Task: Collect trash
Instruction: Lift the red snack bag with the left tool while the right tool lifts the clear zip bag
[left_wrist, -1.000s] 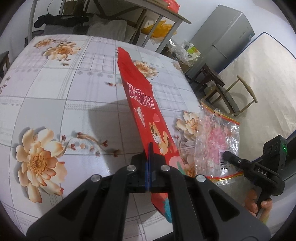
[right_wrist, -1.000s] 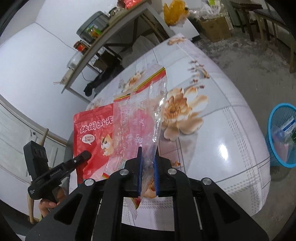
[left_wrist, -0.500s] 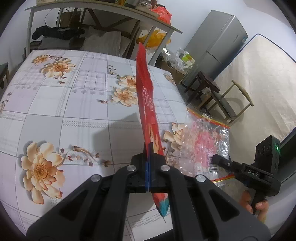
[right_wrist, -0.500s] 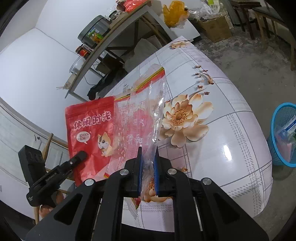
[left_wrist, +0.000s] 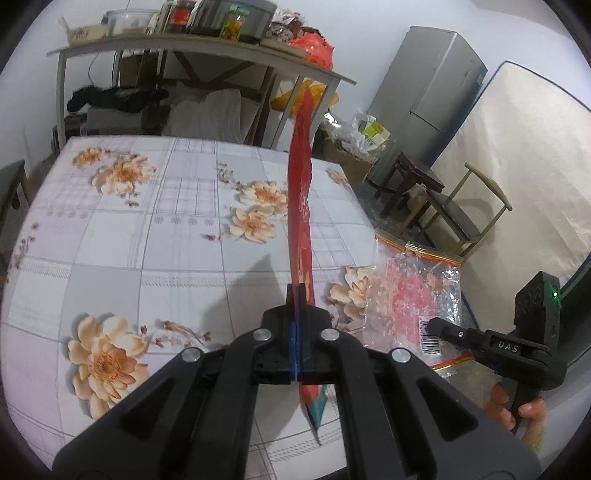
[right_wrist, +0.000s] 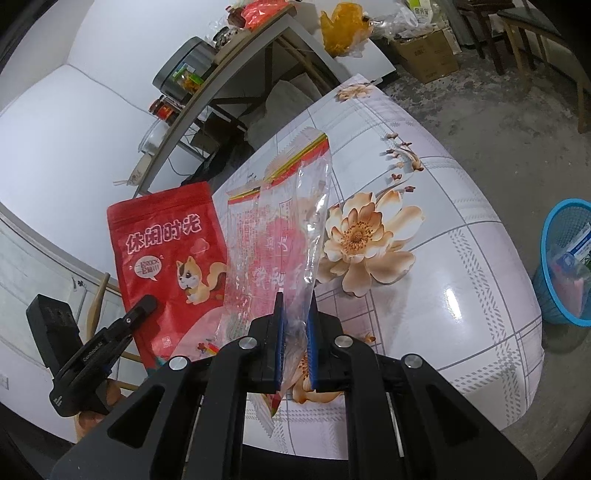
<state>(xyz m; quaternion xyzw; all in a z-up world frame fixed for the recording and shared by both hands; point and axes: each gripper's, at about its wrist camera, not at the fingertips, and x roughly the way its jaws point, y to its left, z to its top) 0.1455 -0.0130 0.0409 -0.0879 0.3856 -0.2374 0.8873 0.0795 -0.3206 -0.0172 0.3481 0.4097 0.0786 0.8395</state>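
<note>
Red foil snack pouch is clamped in the left gripper, jaws pressed together on its lower part; in the left wrist view it shows edge-on, standing up from the jaws, clear of the table. Right gripper is clamped on a clear plastic bag with pink print and a striped top seal — a narrow gap stays between the blue pads, filled by bunched film. Both items are off the table and side by side, near the table's near edge.

Destination, as I judge it: the blue mesh bin on the floor, off the table's right side in the right wrist view (it already holds some wrappers). Right gripper is the nearer of the two.

Step in hand: carry both pieces to the bin. Notes for doing it well:
- Keep both grips closed until each item is directly over the bin mouth — both are light and flat, so they may flutter or drift if let go high or from the side.
- Take the clear bag first; bring the pouch across afterwards so the two grippers do not cross.
- Lower each item into the rim before opening.
- Clear film may cling to the pads; a small shake may be needed.
</note>
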